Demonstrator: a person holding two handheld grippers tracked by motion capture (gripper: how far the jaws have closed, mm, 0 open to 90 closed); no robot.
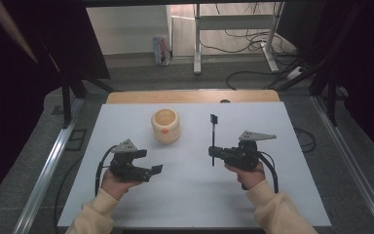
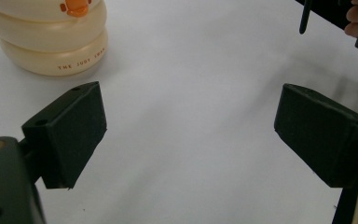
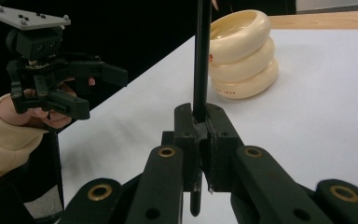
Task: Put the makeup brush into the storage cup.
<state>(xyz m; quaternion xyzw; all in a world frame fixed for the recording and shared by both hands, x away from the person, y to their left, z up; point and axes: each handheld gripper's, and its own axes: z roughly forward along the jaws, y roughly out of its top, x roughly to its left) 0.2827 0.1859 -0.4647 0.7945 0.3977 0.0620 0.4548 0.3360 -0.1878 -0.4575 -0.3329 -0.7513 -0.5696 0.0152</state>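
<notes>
A white table with a strip of bare wood along its far edge stands on a grey floor, with dark curtains on both sides and cables trailing under a metal frame beyond it.

The right tool sits over the right half of the table, held in the person's right hand. Its 2 jaws are pressed together on a thin black rod, gripped near the lower end. In the high view the rod runs away from the tool toward the far edge and ends in a small flat head. In the right gripper view the rod rises straight up from between the closed jaws.

The left tool is over the left half, held in the left hand, well apart from the right one. In the left gripper view its jaws stand wide apart with bare table between them.

A cream cup shaped like 3 stacked rings, with an orange mark on its side, stands upright toward the far middle of the table, apart from both tools and just left of the rod's head.
</notes>
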